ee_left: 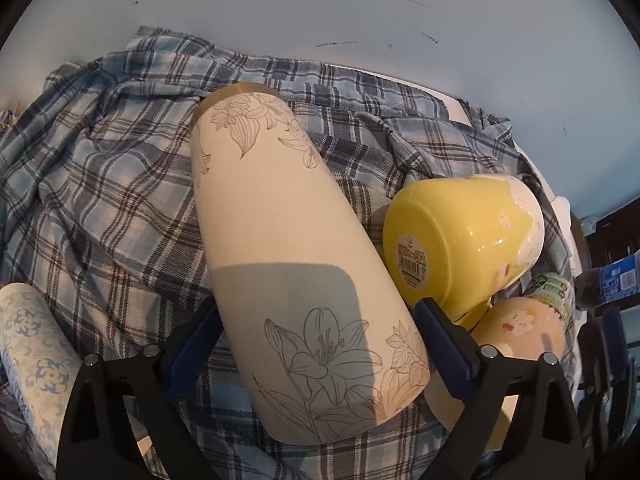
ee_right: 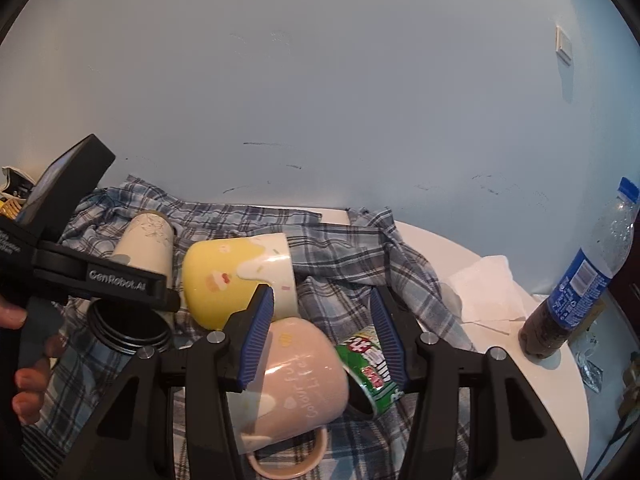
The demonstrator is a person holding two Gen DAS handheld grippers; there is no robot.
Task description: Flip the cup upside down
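Note:
A tall cream cup with line-drawn lilies (ee_left: 292, 264) lies tilted on its side over the plaid cloth (ee_left: 100, 168), gold rim pointing away. My left gripper (ee_left: 320, 344) is shut on its lower body, blue pads on both sides. The cup also shows in the right wrist view (ee_right: 144, 244), behind the left gripper's black body (ee_right: 96, 276). My right gripper (ee_right: 324, 332) is open and empty, hovering over a pink mug (ee_right: 296, 380) lying on its side.
A yellow mug (ee_left: 460, 236) lies beside the cream cup, touching it; it also shows in the right wrist view (ee_right: 236, 276). A green can (ee_right: 368, 372), a black threaded ring (ee_right: 128, 328), a cola bottle (ee_right: 580, 288), a patterned cup (ee_left: 32, 360) and white tissue (ee_right: 488, 292) crowd the table.

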